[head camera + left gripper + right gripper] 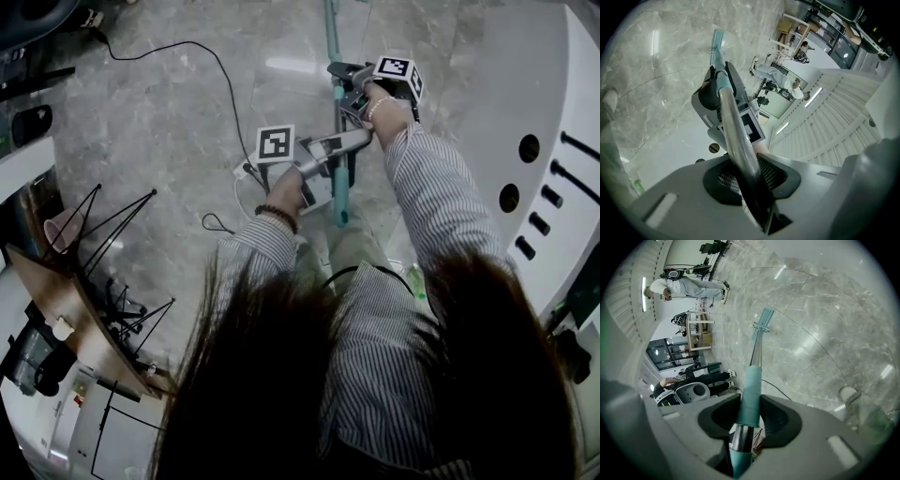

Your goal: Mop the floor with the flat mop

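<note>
I judged the long teal-and-steel flat mop pole (751, 380) stiff, light yet slick; my left gripper (746, 182) and right gripper (744, 423) both clamped it.

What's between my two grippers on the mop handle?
Only bare silver mop handle runs from the left gripper to the right gripper, nothing else on it; the left gripper view shows it clearest.

Bright even indoor light, ceiling glare on floor (291, 66), fisheye edges dark, blurred.
</note>
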`<state>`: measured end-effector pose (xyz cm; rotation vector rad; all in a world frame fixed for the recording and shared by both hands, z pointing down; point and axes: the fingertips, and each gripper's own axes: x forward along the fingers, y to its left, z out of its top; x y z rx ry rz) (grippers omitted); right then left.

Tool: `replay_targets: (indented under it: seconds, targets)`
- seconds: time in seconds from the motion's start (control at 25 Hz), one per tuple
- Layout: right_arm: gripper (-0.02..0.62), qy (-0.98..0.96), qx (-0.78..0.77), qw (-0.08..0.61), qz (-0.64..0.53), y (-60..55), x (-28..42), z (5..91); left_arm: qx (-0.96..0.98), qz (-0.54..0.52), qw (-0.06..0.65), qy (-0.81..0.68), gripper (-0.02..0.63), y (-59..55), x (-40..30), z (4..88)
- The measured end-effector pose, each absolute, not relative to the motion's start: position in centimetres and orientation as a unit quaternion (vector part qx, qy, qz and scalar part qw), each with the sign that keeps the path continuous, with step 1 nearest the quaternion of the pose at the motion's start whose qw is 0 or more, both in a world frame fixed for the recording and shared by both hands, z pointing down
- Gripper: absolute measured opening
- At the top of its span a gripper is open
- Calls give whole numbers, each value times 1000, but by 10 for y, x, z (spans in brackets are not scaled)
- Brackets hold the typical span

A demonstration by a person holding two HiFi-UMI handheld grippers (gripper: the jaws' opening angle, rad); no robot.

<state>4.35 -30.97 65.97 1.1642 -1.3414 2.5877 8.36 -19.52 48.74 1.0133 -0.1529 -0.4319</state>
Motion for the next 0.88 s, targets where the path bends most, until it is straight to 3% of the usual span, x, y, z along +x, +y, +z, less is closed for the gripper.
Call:
replay_targets:
  seconds: [0.24,0.64,0.88]
  targets:
    - [132,-431,370,-3,823,-200,40,667,495,-178,848,-60,89,-82,83,495]
    - [132,-410,375,23,831,-191,38,659,476,-163,863,-41,83,-78,84,479]
    - [132,-410,379,14,830,-53,26,648,481,-155,862,-23,84,61,70,466]
